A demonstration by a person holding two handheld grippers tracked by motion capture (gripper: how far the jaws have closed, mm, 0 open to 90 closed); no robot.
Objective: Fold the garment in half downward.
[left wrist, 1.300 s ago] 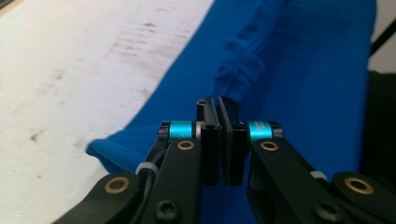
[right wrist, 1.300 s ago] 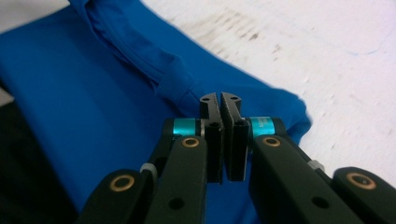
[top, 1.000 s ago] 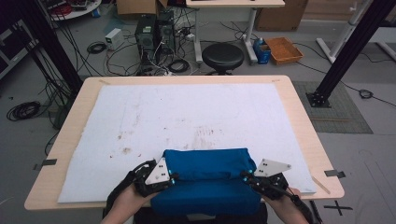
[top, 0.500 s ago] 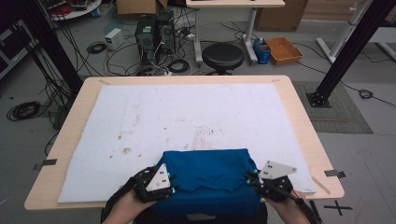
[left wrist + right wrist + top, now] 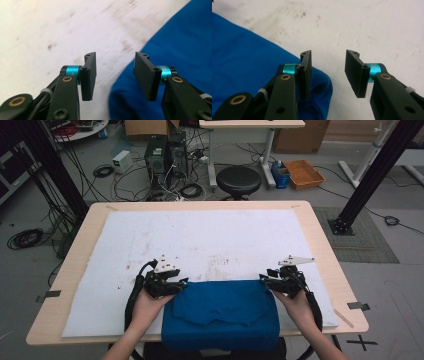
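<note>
2 claws apart, blue cloth (image 5: 220, 315) lying between, unheld

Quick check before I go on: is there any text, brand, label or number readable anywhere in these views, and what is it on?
No readable text in any view.
Blue cloth: plain, no label or print showing.
White table cover: only dark smudges, no writing.
Left gripper and right gripper: black jaws, teal fittings, no markings legible.
Black computer towers and blue bottle on the floor: any lettering is too small and blurred to read.
</note>
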